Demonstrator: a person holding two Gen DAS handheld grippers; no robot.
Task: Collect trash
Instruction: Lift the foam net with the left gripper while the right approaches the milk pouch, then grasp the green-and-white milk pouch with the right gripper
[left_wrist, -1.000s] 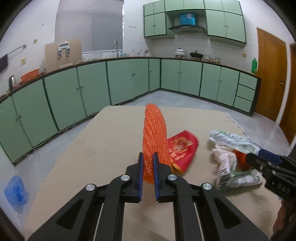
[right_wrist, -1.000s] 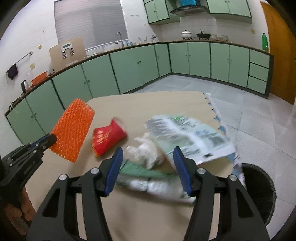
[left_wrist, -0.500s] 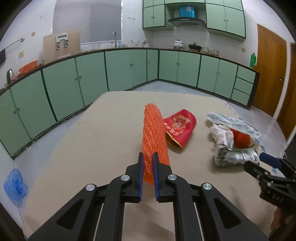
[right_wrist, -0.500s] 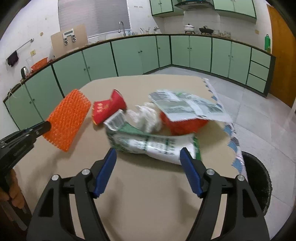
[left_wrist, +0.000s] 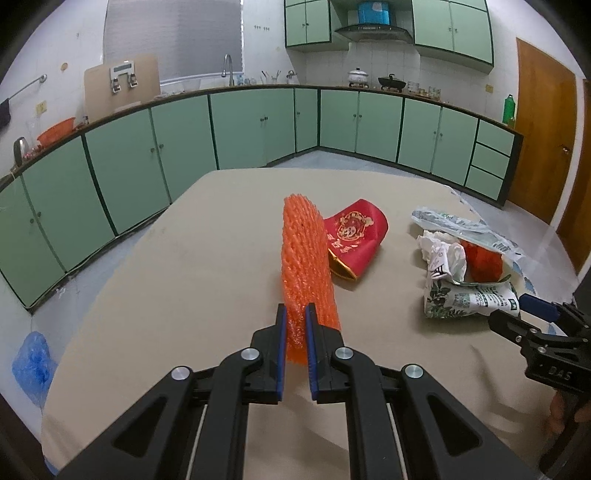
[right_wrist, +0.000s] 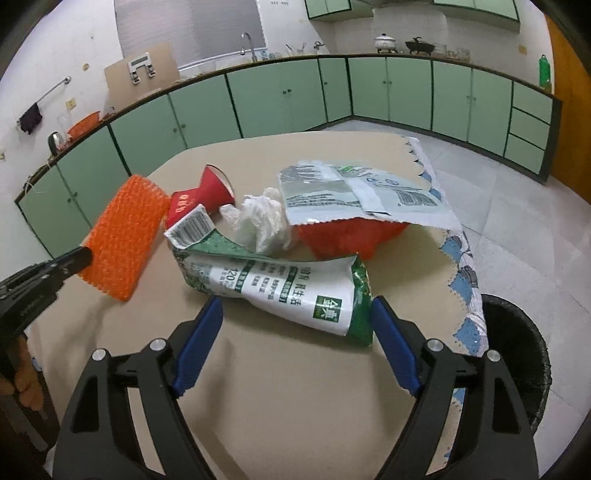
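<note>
My left gripper (left_wrist: 295, 314) is shut on an orange foam net sleeve (left_wrist: 304, 266), held upright above the table; the same orange foam net sleeve (right_wrist: 123, 236) shows at the left of the right wrist view. My right gripper (right_wrist: 295, 314) hangs over the table with its jaws opening, their tips on either side of the near end of a green and white packet (right_wrist: 284, 284) without pressing it. Behind that lie a crumpled white bag (right_wrist: 262, 218), an orange net (right_wrist: 351, 236) under a grey printed packet (right_wrist: 354, 192), and a red paper cup (right_wrist: 201, 194).
The beige table (right_wrist: 295, 387) carries a cloth with a blue patterned edge (right_wrist: 465, 273) along its right side. A black bin (right_wrist: 517, 354) stands on the floor beside that edge. Green kitchen cabinets (left_wrist: 221, 129) line the far walls. A blue bag (left_wrist: 31, 362) lies on the floor at left.
The right gripper's jaws have spread wider and it has sunk nearer to the green and white packet. The left gripper, still holding the orange sleeve, has dropped a little.
</note>
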